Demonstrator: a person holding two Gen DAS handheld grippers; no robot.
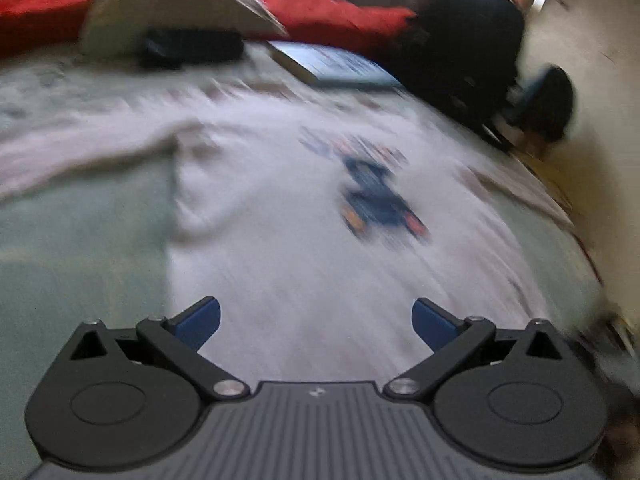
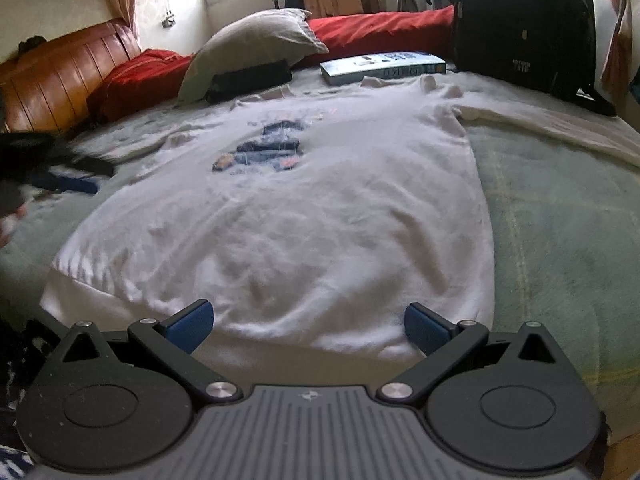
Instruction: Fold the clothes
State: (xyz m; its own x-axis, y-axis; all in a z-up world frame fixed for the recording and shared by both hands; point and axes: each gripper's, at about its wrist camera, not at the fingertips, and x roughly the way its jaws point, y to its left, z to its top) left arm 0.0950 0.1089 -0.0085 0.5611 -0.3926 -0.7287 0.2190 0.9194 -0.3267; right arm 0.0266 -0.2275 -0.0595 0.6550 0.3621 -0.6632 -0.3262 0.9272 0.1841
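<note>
**Right wrist view: white sweatshirt spread flat on a bed, both claws open at its hem**

Right wrist view looks along the right claw [image 2: 308, 326], whose two blue-padded fingers stand wide apart and hold nothing. Just beyond them lies one white long-sleeved sweatshirt [image 2: 304, 208], face up on the pale green bed [image 2: 560, 216], hem nearest the camera, collar far away. One blue printed graphic [image 2: 264, 150] sits on its chest. Two sleeves stretch outward, one to each side.

Left wrist view is heavily blurred. The left claw [image 1: 316, 322] also has its fingers spread apart and empty, hovering over the same sweatshirt [image 1: 304, 256] near its lower left part.

Judging from this, folding has not yet started: the garment is laid out flat and no fold shows. The next move probably calls for each claw to close on an edge, a hem corner or a sleeve, and carry it across the body.

Counted behind the collar: one grey pillow [image 2: 252, 48], one book [image 2: 382, 65], one black pouch [image 2: 250, 80], one black backpack [image 2: 520, 24], and red bedding [image 2: 360, 32] along the far edge.
</note>
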